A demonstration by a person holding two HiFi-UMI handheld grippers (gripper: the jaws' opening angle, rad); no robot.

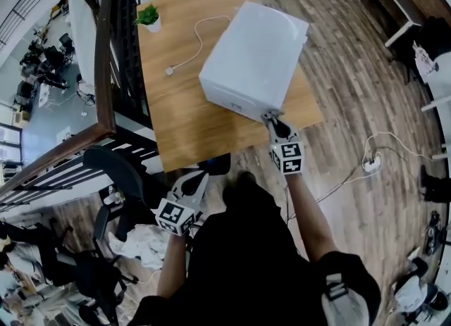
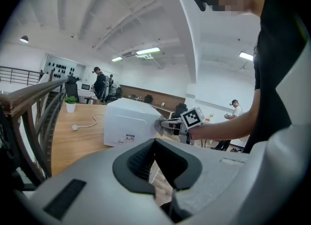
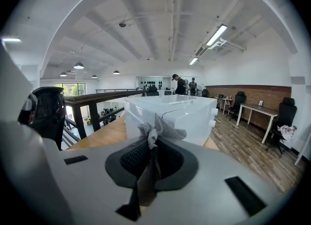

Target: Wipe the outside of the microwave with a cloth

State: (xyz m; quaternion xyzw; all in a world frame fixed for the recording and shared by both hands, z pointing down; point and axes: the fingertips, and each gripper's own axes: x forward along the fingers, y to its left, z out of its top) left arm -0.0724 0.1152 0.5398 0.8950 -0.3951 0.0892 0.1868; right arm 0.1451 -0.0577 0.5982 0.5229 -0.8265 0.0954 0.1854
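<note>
A white microwave (image 1: 254, 57) sits on a wooden table (image 1: 183, 120), turned at an angle. My right gripper (image 1: 272, 117) is shut on a grey cloth (image 3: 156, 130), and the cloth is at the microwave's near lower corner, at or very close to its surface. In the right gripper view the microwave (image 3: 180, 114) fills the space just past the cloth. My left gripper (image 1: 199, 177) hangs low by the table's front edge, well clear of the microwave, with its jaws together and nothing in them. From the left gripper view (image 2: 155, 144) I see the microwave (image 2: 129, 124) and the right gripper (image 2: 167, 124) against it.
The microwave's white cord and plug (image 1: 170, 71) lie loose on the table's left side. A small potted plant (image 1: 149, 16) stands at the far left corner. A dark railing (image 1: 106, 50) runs along the left, with an office chair (image 1: 120, 170) below it. Cables lie on the floor (image 1: 371, 164).
</note>
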